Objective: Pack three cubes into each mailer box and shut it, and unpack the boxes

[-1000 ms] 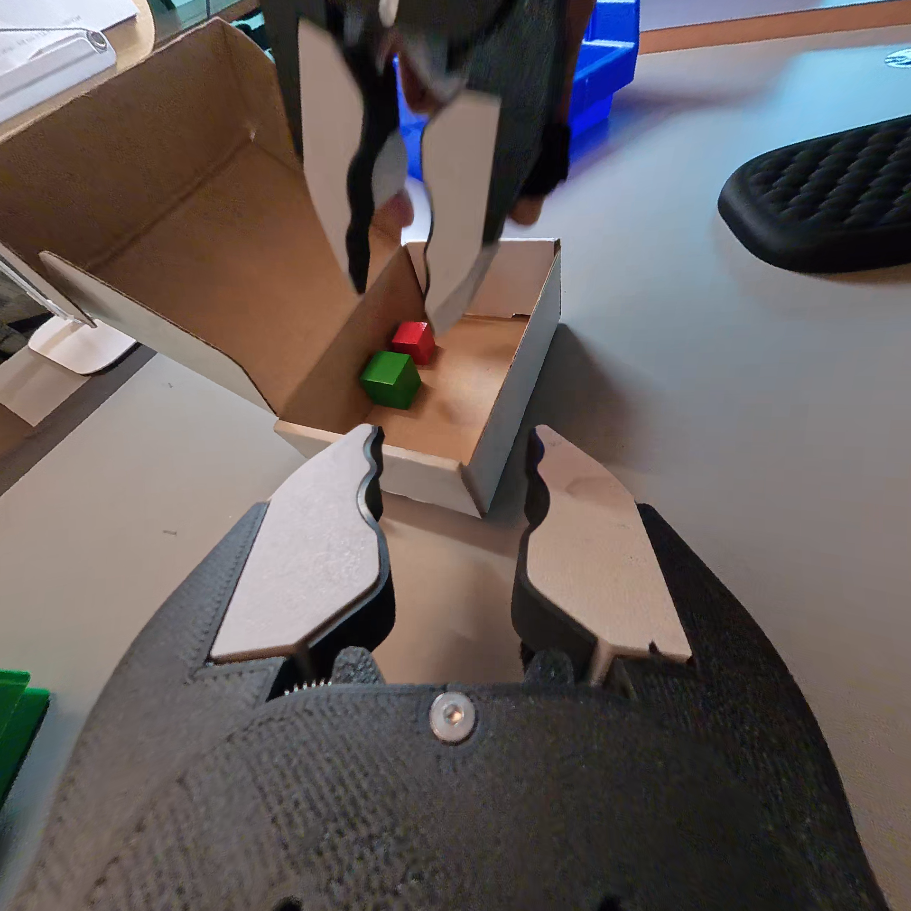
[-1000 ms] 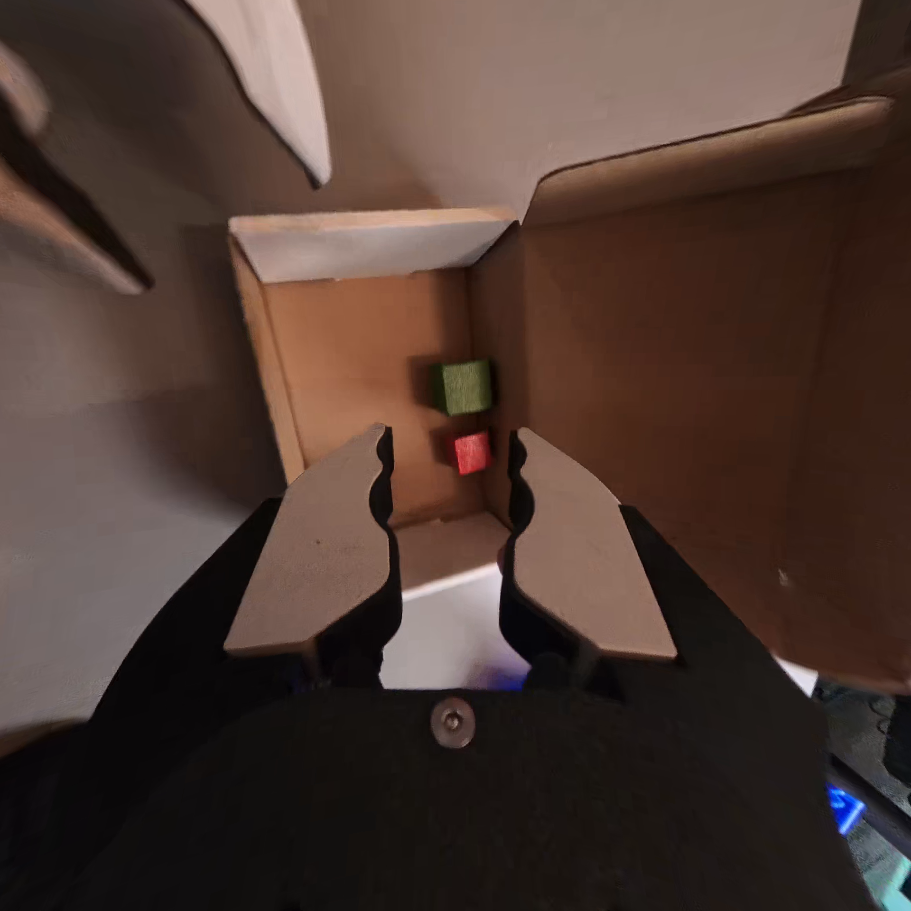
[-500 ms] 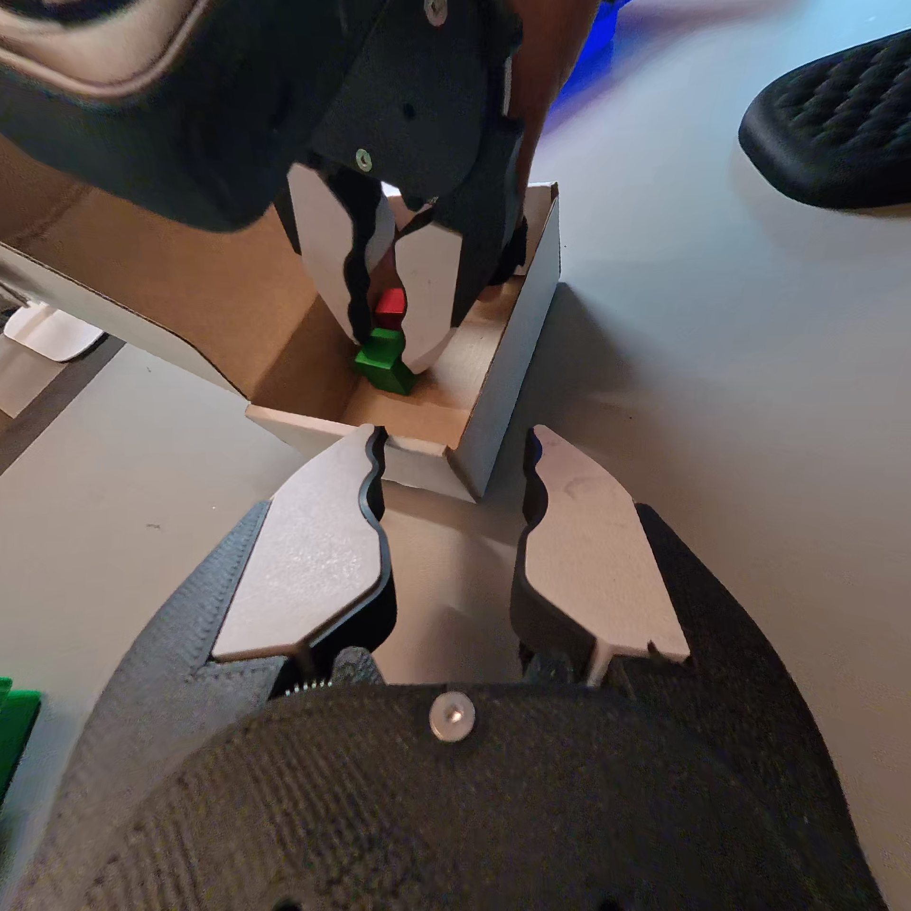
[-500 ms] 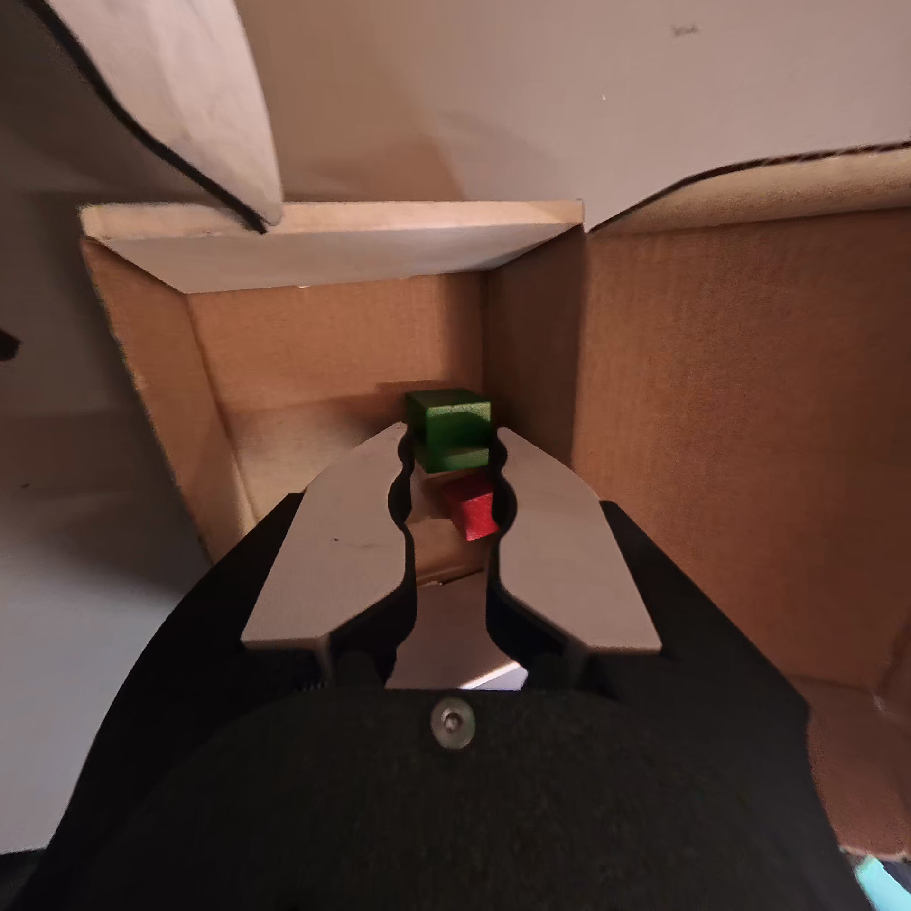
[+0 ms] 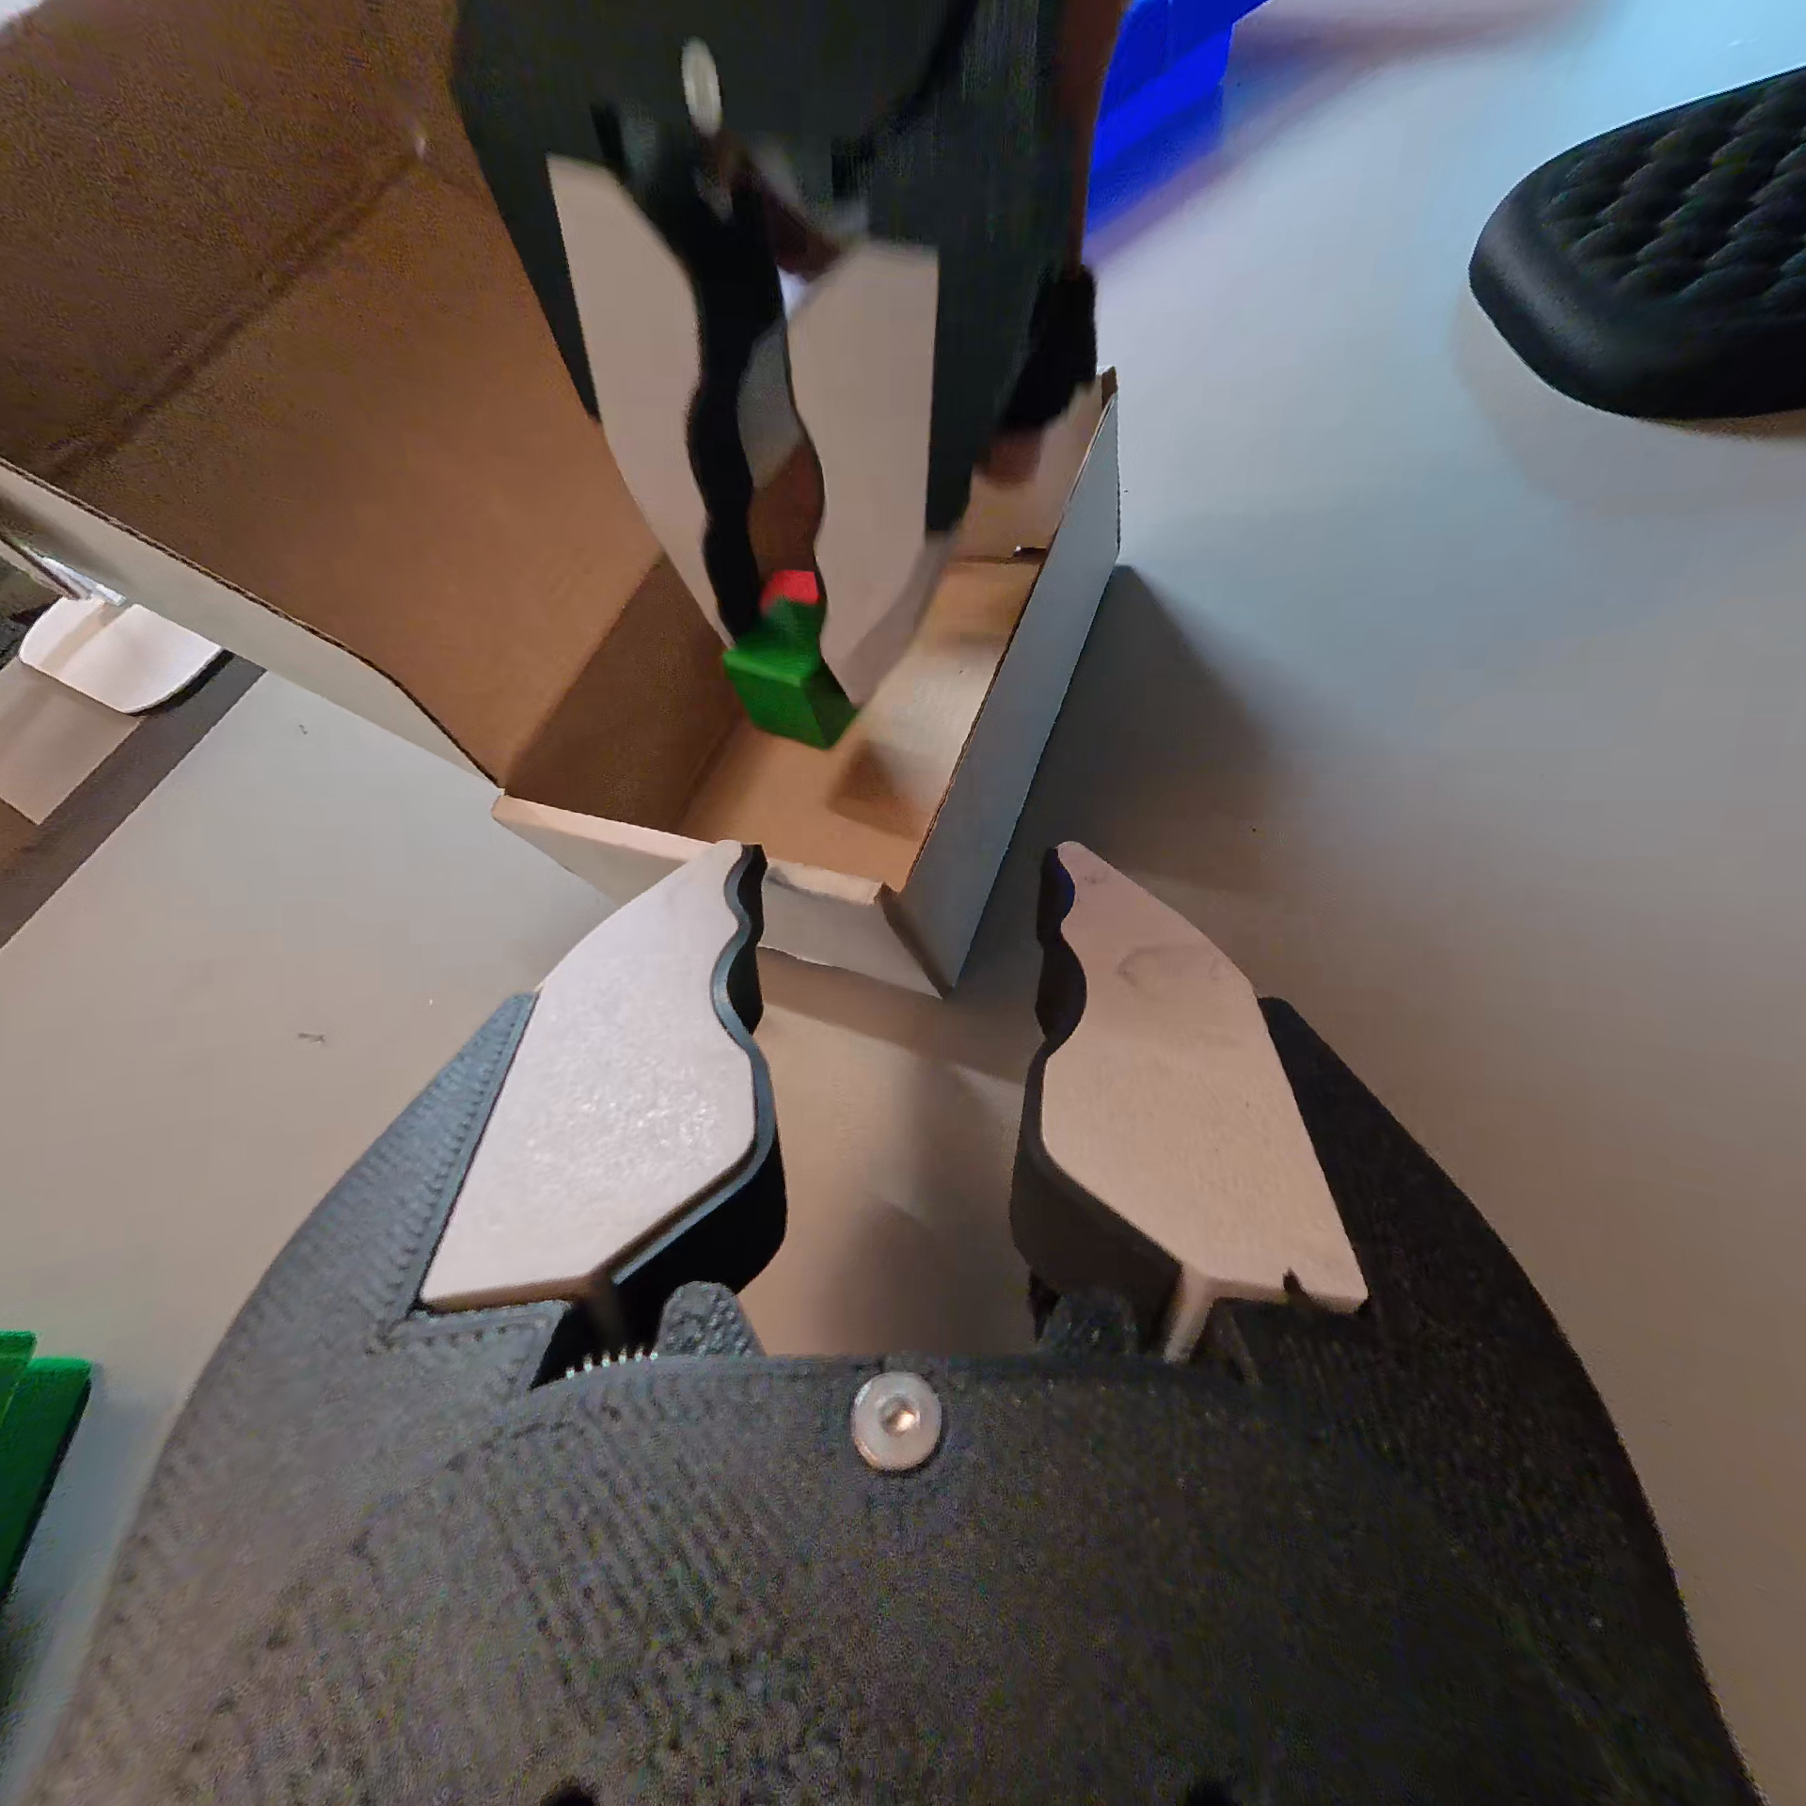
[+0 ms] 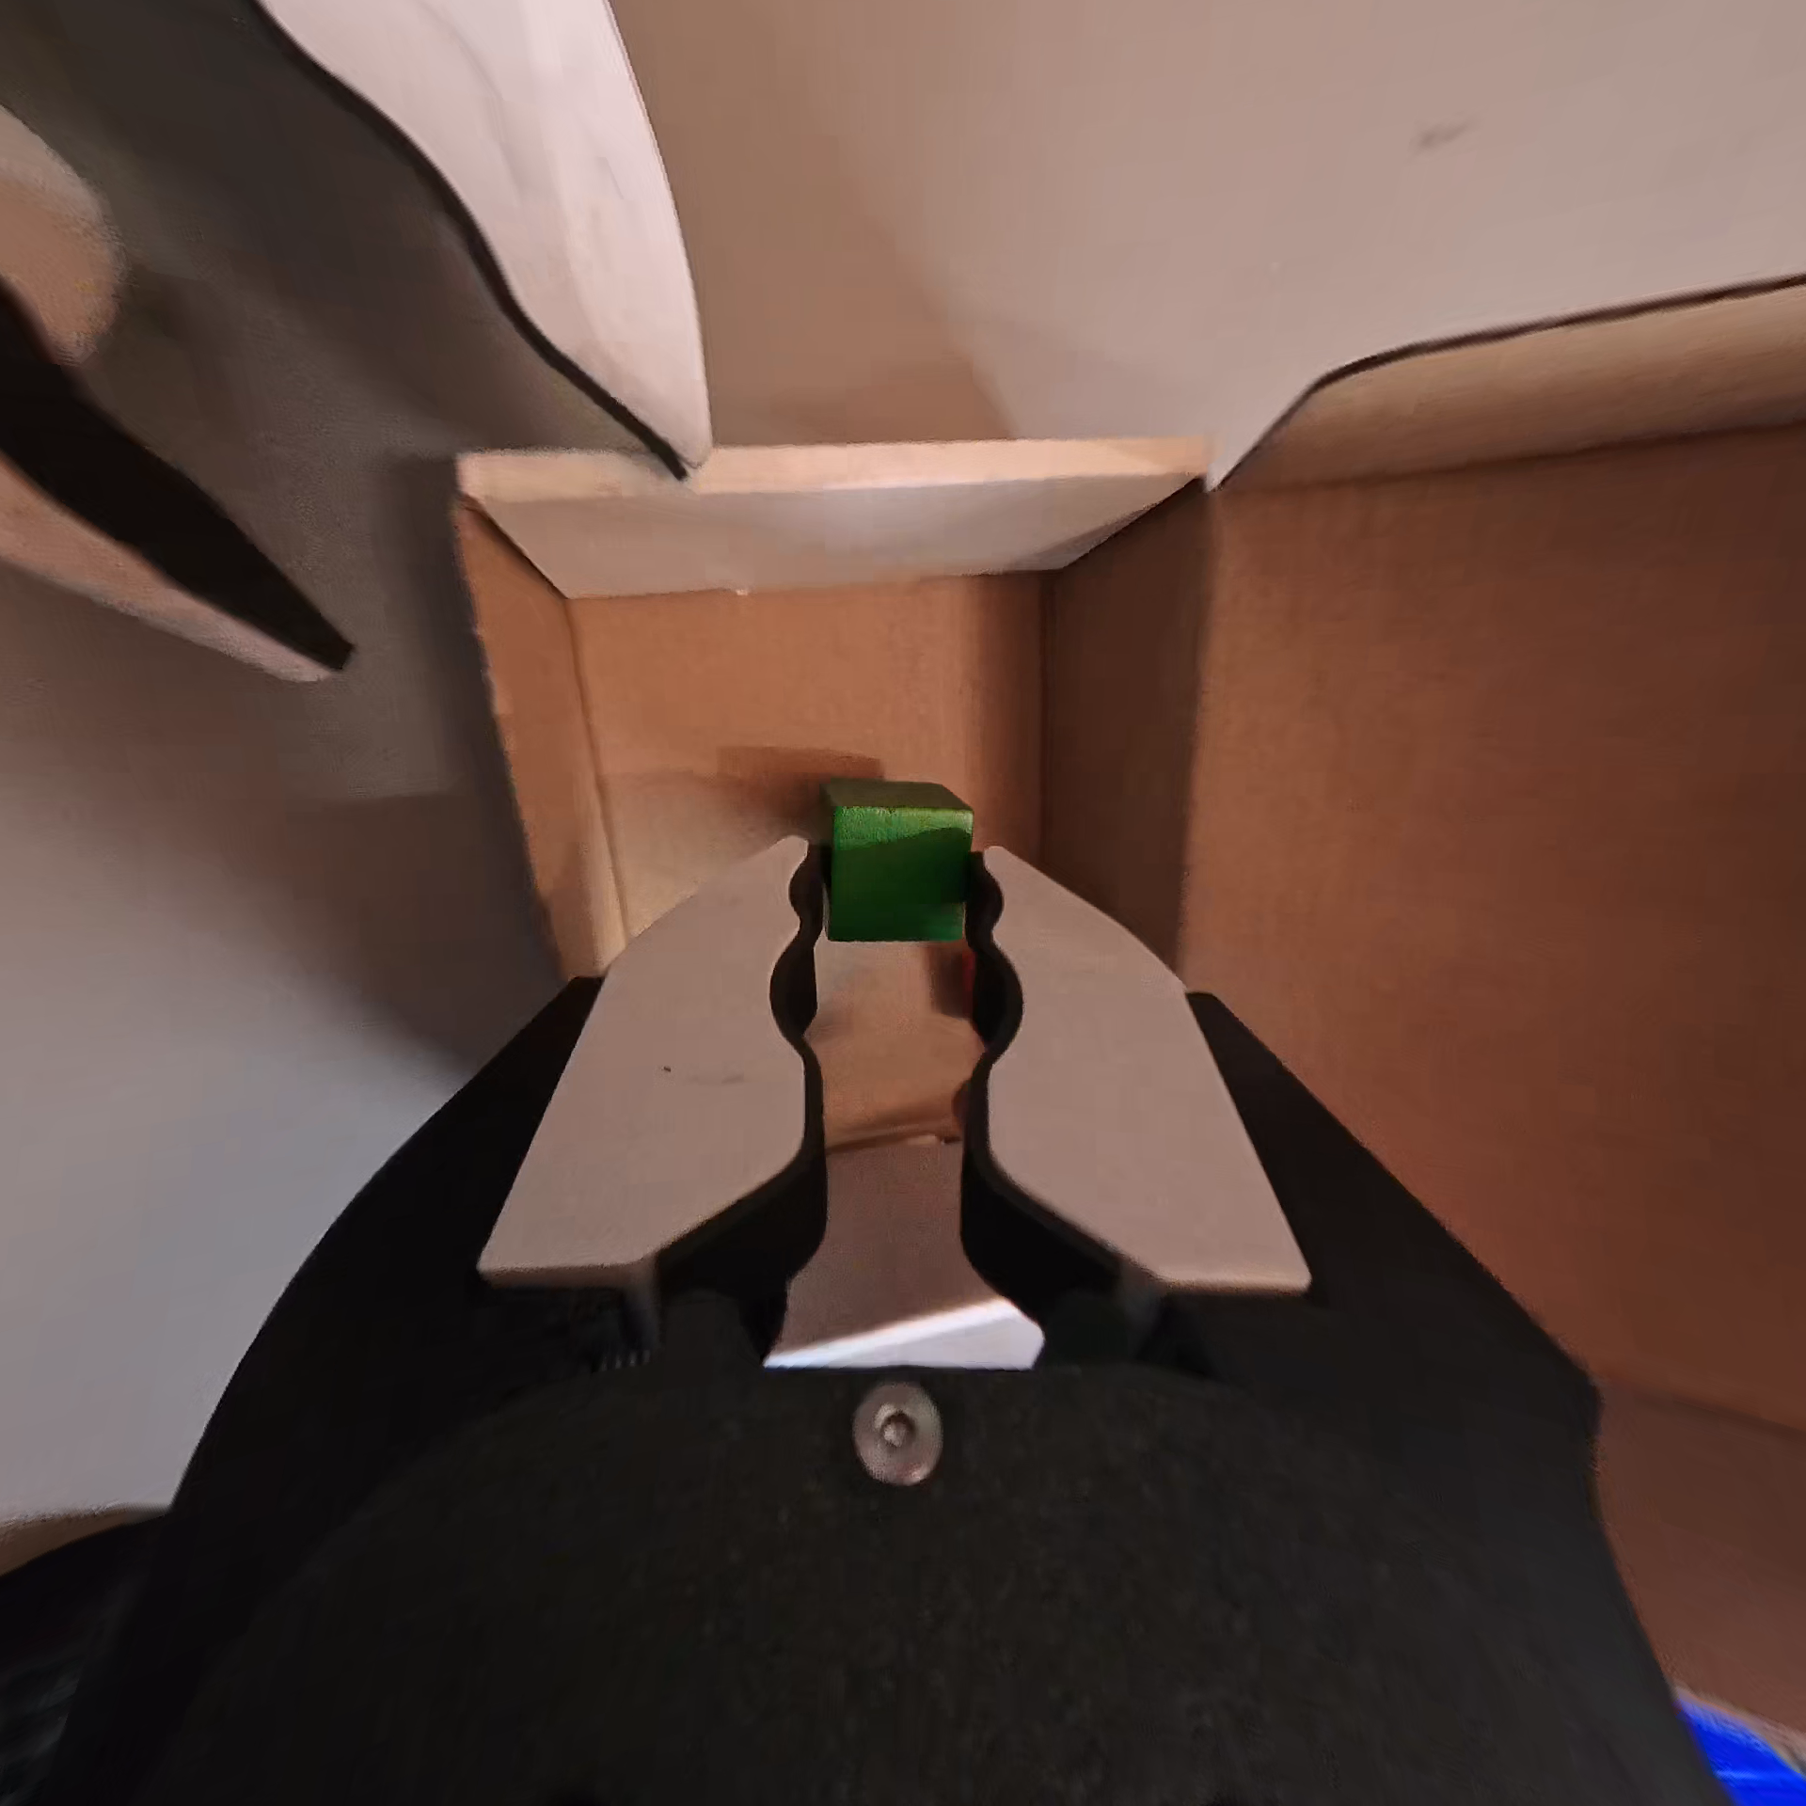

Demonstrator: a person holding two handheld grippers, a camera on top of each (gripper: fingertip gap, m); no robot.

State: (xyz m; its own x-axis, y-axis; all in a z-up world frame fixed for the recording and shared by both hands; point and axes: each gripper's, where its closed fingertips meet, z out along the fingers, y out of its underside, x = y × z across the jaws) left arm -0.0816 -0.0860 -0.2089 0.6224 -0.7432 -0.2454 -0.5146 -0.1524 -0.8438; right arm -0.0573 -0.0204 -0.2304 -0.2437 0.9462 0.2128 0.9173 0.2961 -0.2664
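On my left wrist view, my left gripper (image 5: 894, 865) hangs with its jaws apart and nothing between them, just short of the near corner of the open mailer box (image 5: 1016, 704) on the grey worktop (image 5: 1417, 782). Inside the box the right gripper (image 5: 782, 625) pinches the green cube (image 5: 782, 674) above the floor, and the red cube (image 5: 792, 586) peeks out behind it. A black pad (image 5: 1652, 254) lies far right.

On my right wrist view, my right gripper (image 6: 894, 860) is clamped on the green cube (image 6: 894, 875) at its tips, over the box floor (image 6: 743, 684).
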